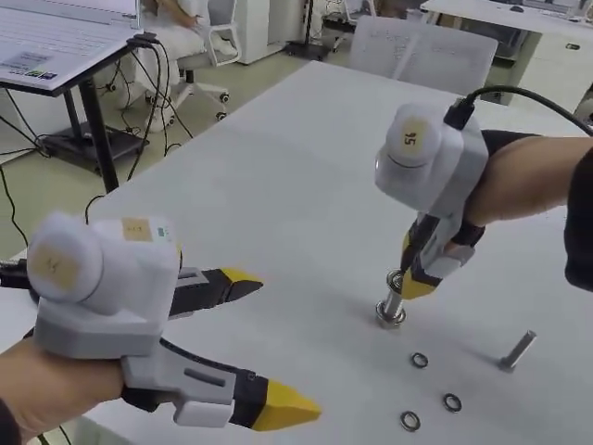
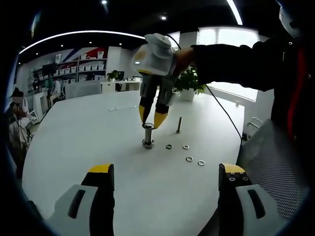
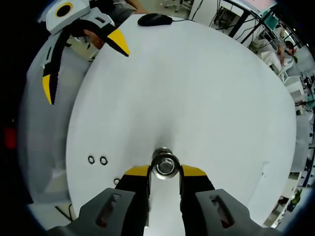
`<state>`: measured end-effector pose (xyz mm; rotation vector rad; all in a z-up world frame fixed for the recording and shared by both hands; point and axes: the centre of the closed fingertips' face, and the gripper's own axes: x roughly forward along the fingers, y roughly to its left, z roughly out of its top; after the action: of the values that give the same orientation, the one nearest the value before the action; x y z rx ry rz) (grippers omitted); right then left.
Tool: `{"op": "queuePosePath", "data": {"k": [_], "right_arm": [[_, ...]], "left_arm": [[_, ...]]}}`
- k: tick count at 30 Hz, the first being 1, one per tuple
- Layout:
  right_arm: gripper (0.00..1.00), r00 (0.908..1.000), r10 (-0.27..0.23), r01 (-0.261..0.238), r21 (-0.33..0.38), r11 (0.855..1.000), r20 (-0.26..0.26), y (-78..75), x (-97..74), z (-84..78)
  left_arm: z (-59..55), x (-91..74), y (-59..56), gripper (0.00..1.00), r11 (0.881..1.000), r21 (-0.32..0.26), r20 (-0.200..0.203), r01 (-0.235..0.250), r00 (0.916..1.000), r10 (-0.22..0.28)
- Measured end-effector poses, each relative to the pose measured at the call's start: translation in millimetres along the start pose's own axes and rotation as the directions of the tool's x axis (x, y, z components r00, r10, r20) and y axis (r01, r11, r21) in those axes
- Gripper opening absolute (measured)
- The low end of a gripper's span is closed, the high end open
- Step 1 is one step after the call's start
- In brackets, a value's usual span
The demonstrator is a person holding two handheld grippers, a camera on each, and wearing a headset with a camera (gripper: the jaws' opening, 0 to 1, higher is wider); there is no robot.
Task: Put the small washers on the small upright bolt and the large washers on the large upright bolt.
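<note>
R tongs [image 3: 166, 172]: narrow gap, pointing straight down, yellow tips on either side of the top of the big bolt [image 1: 391, 301]. Can't tell if they grip the bolt or a washer on it, since the round metal top btw the tips is too blurred.

Big bolt: upright on the counter [image 1: 278, 167], wide end down, right of centre in head view.

L tongs [image 1: 262, 343]: wide open, nothing btw the tips. They sit at approx 8 o'clock of the big bolt, well apart from it, by the counter's near-left edge and aimed toward the bolt.

Small bolt [image 1: 517, 352]: thin and upright per left gripper view. It is near the big bolt at 4 o'clock, clear of both tongs.

Washers [image 2: 185, 146]: left gripper view shows four loose ones, flat on the counter in a loose cluster. Head view has three of them at 5–6 o'clock of the big bolt, the nearest just beside its base. They lie btw the two bolts and the near edge and touch neither bolt.

Further out, a black mouse [image 3: 155, 19] lies on the counter's far side in right gripper view. A laptop [image 1: 56, 37] sits on a side desk at 10 o'clock in head view, w/ cables hanging under it. A dark sleeve [image 1: 579, 213] covers the arm behind the R tongs.
</note>
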<state>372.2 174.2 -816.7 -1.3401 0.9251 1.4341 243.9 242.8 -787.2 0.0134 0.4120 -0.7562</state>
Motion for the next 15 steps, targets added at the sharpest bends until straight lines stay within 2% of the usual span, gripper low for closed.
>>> {"op": "queuePosePath", "data": {"k": [15], "right_arm": [[0.23, 0.9995, 0.031, -0.031, 0.021, 0.999, -0.010, -1.5, 25.9, -3.5]], "left_arm": [[-2.2, -0.9, -0.6, 0.87, 1.000, -0.008, -0.005, -0.004, 1.0000, 0.004]]}}
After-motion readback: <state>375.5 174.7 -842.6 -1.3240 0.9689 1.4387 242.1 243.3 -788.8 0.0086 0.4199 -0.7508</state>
